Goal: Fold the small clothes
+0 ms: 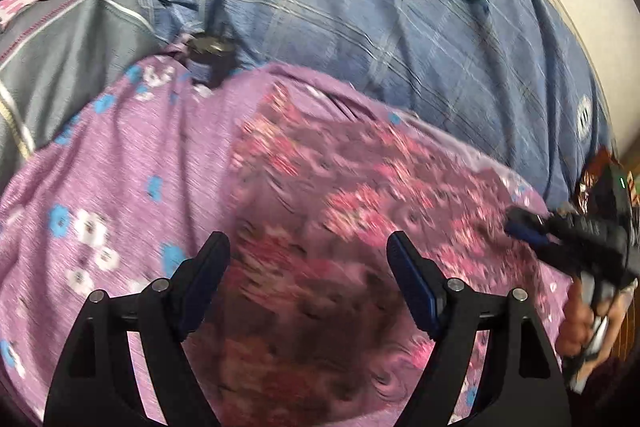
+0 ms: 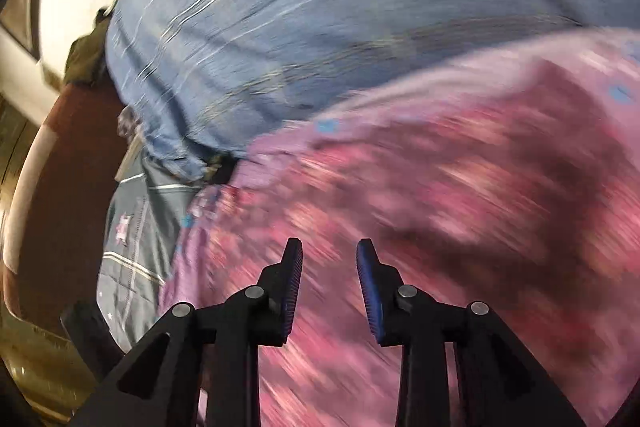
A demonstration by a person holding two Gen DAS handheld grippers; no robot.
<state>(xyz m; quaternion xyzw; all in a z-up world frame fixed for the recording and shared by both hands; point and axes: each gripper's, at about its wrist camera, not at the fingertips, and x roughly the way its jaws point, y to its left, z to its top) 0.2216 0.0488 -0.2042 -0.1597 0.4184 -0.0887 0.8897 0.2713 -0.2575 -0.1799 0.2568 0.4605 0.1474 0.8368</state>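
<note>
The left wrist view is filled at the bottom by the left hand-held gripper (image 1: 308, 251), whose jaws are spread wide apart with nothing held between them; its blue-padded fingers (image 1: 408, 279) hang just above a pink-red patterned garment (image 1: 344, 187). That garment is spread over a lilac cloth (image 1: 120, 163) printed with blue and white flowers, and both are laid on a blue checked bedsheet (image 1: 360, 7) that covers the bed. A small dark cylindrical object (image 1: 209, 57) is seen at the far edge of the lilac cloth, where it meets the bedsheet. A grey cloth with white stripes (image 1: 68, 39) and a pink star lies to the left of the lilac cloth. At the right edge the right hand-held gripper (image 1: 528, 227) is seen, held in a hand (image 1: 580, 323), with its tip over the edge of the patterned garment. In the right wrist view, which is heavily blurred, the right hand-held gripper (image 2: 330, 251) is shown with its jaws parted and empty above the pink-red patterned garment (image 2: 460, 207). The blue checked bedsheet (image 2: 340, 39) is seen beyond it, and the grey cloth with white stripes (image 2: 136, 235) lies at the left, beside a dark red-brown surface (image 2: 68, 187).
</note>
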